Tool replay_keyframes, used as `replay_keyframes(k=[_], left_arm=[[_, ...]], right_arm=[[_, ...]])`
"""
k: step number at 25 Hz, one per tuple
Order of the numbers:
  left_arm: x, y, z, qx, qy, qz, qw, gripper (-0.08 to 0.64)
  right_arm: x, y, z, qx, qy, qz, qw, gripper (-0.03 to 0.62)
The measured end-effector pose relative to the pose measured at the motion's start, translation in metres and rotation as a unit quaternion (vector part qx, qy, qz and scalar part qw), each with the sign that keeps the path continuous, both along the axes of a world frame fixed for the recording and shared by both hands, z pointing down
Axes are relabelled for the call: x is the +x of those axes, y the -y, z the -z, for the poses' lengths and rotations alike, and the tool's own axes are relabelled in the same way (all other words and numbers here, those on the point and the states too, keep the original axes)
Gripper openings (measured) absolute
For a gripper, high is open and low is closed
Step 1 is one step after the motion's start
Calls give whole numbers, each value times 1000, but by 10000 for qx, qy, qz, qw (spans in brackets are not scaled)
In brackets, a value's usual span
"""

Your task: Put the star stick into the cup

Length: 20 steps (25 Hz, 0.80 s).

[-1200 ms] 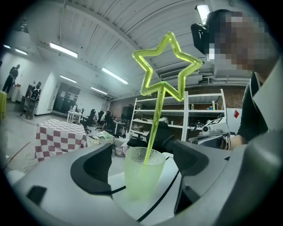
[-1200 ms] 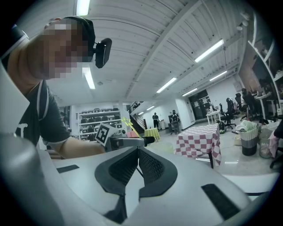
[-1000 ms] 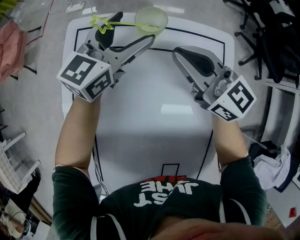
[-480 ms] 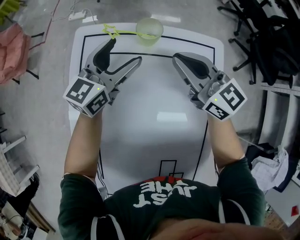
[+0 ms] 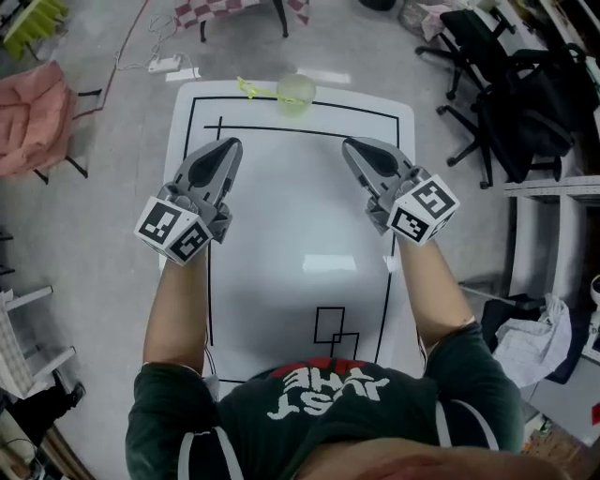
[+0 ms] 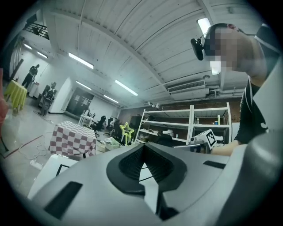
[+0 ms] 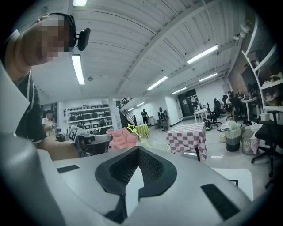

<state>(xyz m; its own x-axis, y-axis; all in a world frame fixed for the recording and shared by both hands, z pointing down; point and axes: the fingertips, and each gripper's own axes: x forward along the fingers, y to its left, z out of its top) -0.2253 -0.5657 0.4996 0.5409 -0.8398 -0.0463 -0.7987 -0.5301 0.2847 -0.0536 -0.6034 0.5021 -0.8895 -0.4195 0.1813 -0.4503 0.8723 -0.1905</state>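
A pale green translucent cup [image 5: 296, 91] stands at the far edge of the white table [image 5: 300, 225]. The yellow-green star stick [image 5: 248, 87] leans in it, star end jutting out left over the rim. My left gripper [image 5: 228, 146] hangs over the table's left side, well short of the cup, shut with nothing in it. My right gripper [image 5: 349, 146] is level with it on the right, also shut and empty. In the left gripper view the star [image 6: 127, 129] shows above the closed jaws of the gripper [image 6: 143, 145]. The right gripper view shows the star [image 7: 131, 128] above that gripper [image 7: 138, 148].
Black lines mark a rectangle on the table. Office chairs [image 5: 506, 103] crowd the floor to the right. A pink cloth [image 5: 37, 112] lies at the left, and a checked table [image 5: 234, 11] and a power strip [image 5: 169, 66] sit beyond the far edge.
The left gripper's jaws have closed from wide open. Both grippers have drawn back from the cup and star stick toward the person, and the head view now sees more of the room.
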Motion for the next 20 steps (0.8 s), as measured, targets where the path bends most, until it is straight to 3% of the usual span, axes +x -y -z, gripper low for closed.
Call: replay_keyframes(k=[6,14,20], left_arm=[[-8,-40,38,192,-304,-61,9993,8],[-8,-86,84,286,-178,-233,9992,8],[-33,-135,105,99,-237,-255,9993,8]], right_arm=[[6,-24,19,-114,-48,-177,9998,32],[10,-59,68,-31,-141,-253,9996,32],[-5,-103,94,-64,-224,-308,9993,32]])
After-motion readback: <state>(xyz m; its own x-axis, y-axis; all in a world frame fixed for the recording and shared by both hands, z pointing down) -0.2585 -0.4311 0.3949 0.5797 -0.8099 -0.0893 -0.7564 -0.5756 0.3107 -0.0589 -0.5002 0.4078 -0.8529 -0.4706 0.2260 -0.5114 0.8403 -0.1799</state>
